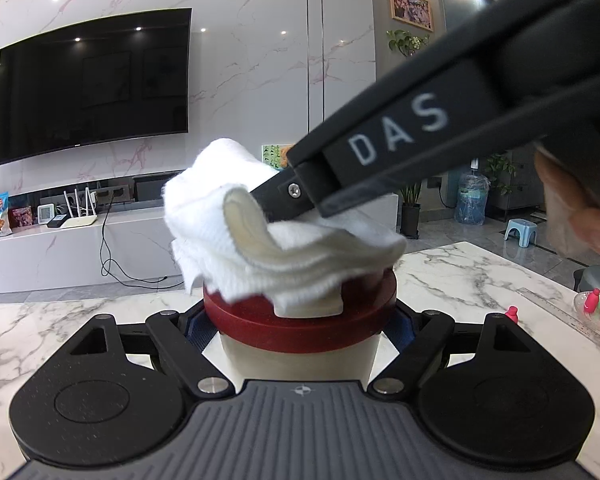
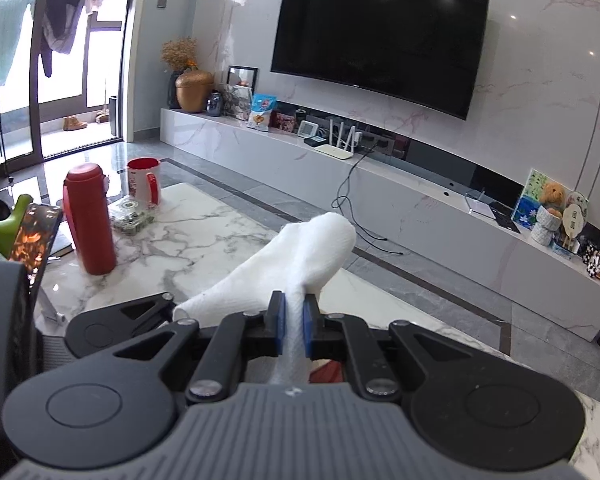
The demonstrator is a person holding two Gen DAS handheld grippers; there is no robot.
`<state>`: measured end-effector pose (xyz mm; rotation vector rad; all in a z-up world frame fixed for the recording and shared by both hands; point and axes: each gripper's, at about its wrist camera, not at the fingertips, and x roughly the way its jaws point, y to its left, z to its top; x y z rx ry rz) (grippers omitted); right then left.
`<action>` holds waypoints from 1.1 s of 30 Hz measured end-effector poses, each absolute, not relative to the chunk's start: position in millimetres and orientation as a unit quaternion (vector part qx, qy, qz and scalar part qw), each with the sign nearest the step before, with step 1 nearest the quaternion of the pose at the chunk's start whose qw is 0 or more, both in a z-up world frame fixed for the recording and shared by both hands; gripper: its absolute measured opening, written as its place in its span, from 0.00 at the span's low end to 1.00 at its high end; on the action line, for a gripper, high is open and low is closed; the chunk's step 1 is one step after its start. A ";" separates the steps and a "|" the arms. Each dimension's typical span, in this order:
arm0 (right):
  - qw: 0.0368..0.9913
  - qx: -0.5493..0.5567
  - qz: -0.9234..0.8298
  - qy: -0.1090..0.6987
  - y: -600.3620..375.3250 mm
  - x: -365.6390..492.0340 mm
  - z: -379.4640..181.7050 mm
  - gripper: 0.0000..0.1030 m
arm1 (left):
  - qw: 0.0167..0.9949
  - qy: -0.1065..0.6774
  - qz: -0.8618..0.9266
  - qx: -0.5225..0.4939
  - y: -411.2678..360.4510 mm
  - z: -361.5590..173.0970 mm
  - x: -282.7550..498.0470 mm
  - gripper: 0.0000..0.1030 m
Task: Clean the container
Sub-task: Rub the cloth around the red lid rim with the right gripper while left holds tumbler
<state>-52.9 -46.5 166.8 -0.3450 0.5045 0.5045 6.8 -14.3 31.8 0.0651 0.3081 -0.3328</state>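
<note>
The container (image 1: 300, 344), a cream cylinder with a red band round its top, stood upright on the marble table (image 1: 60, 328), clenched between the blue pads of the left gripper (image 1: 300, 326). A folded white cloth (image 1: 268, 232) lay heaped over its mouth and spilled across the red rim. Into that cloth, from the upper right, reached the right gripper (image 1: 260, 196), a black arm lettered DAS. In the right wrist view, its two blue-padded fingers (image 2: 280, 324) were pressed together on a pinched fold of the cloth (image 2: 300, 256), which rose ahead of them in a loose white cone. A hand (image 1: 580, 220) showed blurred at the right edge of the left wrist view.

Farther out on the table, seen from the right wrist, stood a red bottle (image 2: 89, 220), a red and white mug (image 2: 144, 180) and a clear box (image 2: 134, 216) beside it. Beyond the table ran a grey tiled floor, then a long white TV bench (image 2: 380, 184) carrying a router (image 2: 334, 151) and small ornaments. Above it, a large dark television (image 2: 380, 40) hung on the marble wall.
</note>
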 end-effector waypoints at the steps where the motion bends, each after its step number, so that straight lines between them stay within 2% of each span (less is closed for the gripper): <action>1: 0.924 -0.168 0.242 0.246 -47.3 -52.0 167.0 0.10 | 0.974 0.153 -0.165 0.032 -13.9 32.1 6.9 0.79; 19: 0.926 -0.169 0.224 0.251 -68.2 -82.0 171.2 0.10 | 0.974 0.154 -0.163 0.032 -14.6 37.2 11.4 0.80; 33: 0.933 -0.181 0.205 0.234 -57.8 -57.9 165.7 0.10 | 0.974 0.155 -0.162 0.027 -11.2 40.1 17.6 0.79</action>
